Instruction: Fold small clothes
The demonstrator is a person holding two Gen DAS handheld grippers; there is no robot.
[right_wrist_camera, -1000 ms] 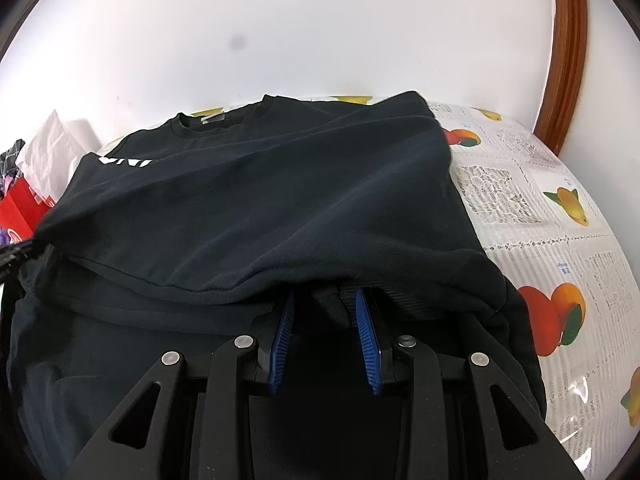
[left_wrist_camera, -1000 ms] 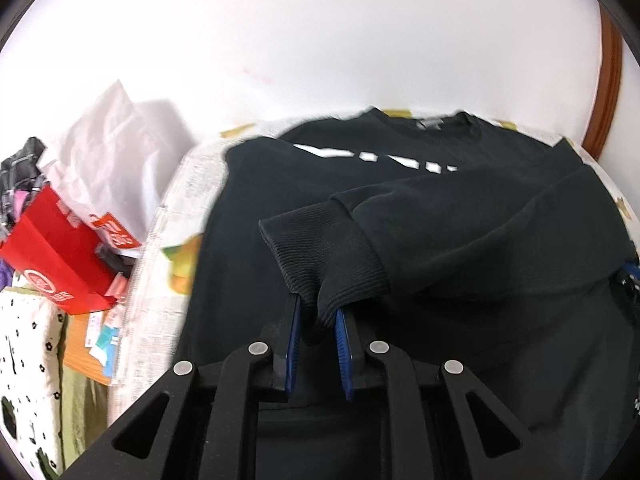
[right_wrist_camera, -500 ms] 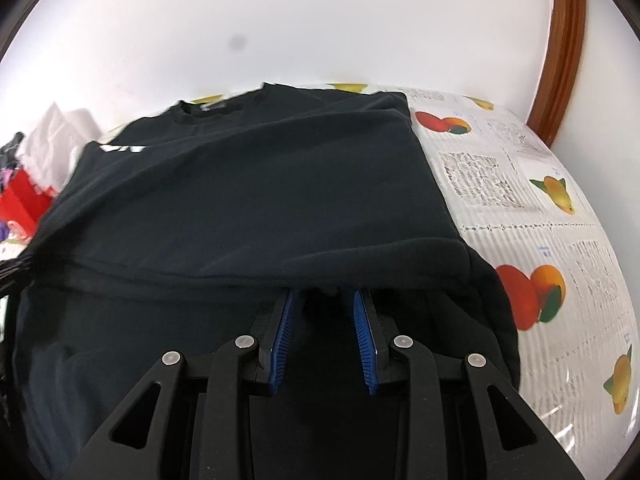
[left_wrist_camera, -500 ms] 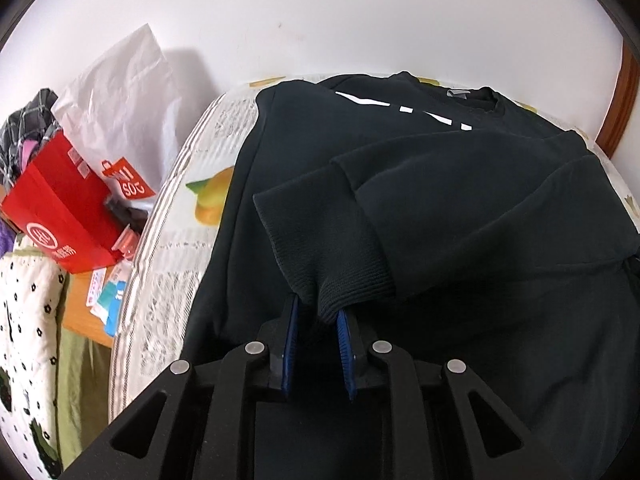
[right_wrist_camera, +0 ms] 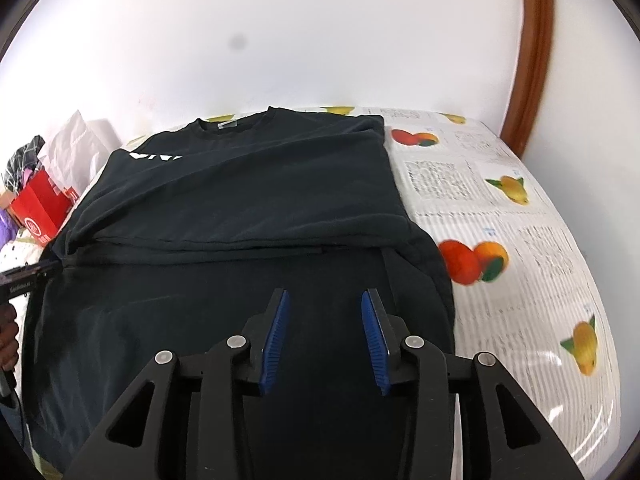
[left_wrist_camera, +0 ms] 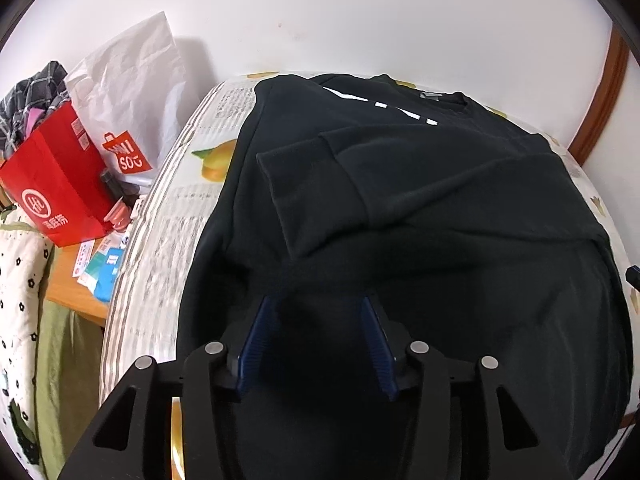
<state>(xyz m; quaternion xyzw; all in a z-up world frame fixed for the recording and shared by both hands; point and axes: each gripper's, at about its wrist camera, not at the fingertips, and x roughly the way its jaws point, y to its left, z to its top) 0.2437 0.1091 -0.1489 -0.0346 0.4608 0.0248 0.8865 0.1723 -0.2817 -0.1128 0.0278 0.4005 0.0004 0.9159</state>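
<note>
The left tool (left_wrist_camera: 316, 336) is spread wide with nothing between its blue pads (left_wrist_camera: 256, 336); only dark cloth lies under the gap. The right tool (right_wrist_camera: 326, 332) stands the same way, jaws well apart and empty, poised over the near part of the garment.

Both hang above the black sweatshirt (right_wrist_camera: 248, 200), which is spread on the counter, covered in a fruit-print cloth (right_wrist_camera: 520, 248). Its collar (right_wrist_camera: 236, 120) lies toward the counter's far edge, by the wall, and its hem end toward the near edge. One sleeve is laid across the body, its ribbed cuff (left_wrist_camera: 280, 184) lying toward the counter's left edge. The garment's right side runs fairly straight, with bare cloth showing out to the counter's right edge.

Judging from this, the sleeves are in and the lengthwise fold comes next. To do it well, each tool should bite the hem at matching spots near its own side, taking every layer so the tucked sleeve does not slide out. Lift evenly, carry the hem toward the collar, and lay it square to the folded sides before letting go. An uneven lift would skew the crease.

Off the counter's left edge sit a red paper bag (left_wrist_camera: 56, 188) and a white shopping bag (left_wrist_camera: 132, 92), clear of the work.
</note>
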